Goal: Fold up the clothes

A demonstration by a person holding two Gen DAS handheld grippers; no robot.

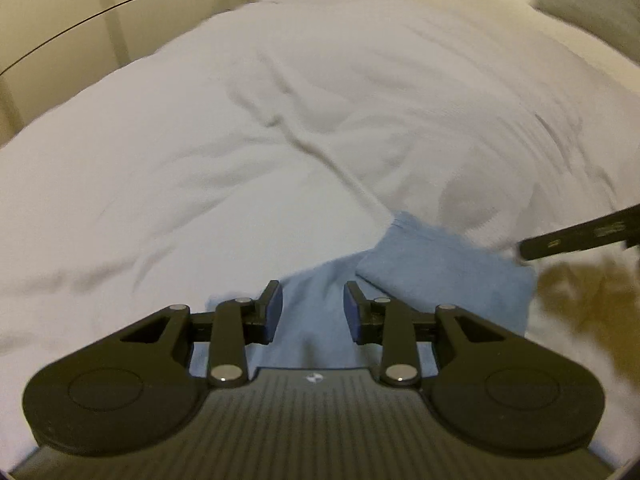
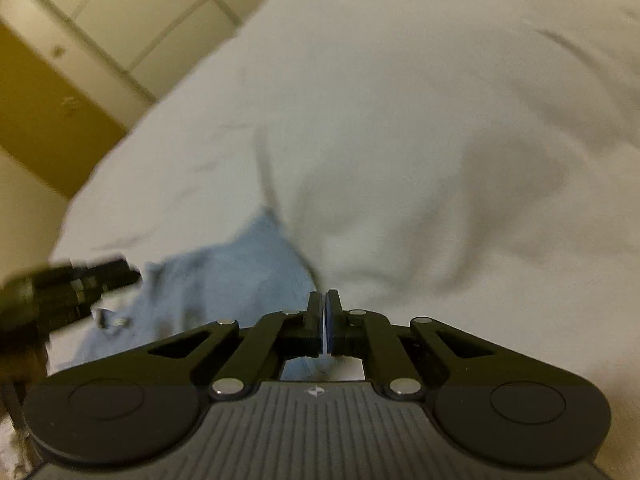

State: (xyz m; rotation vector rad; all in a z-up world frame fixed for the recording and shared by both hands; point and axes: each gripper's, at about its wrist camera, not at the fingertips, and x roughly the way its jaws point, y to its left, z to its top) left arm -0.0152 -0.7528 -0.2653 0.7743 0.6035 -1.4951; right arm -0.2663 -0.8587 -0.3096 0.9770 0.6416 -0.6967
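Note:
A light blue cloth lies partly folded on the white bed, with one flap doubled over at the right. My left gripper hovers just above the cloth's near part, open, with nothing between its blue pads. In the right wrist view the same blue cloth spreads to the left, and its edge reaches close to my right gripper. That gripper is shut, and I see no cloth between its pads. The left gripper shows there as a dark blur over the cloth's left side.
The rumpled white bed cover fills most of both views. Pale cabinet panels and a brown door stand beyond the bed's left edge. A finger of the right gripper reaches in from the right of the left wrist view.

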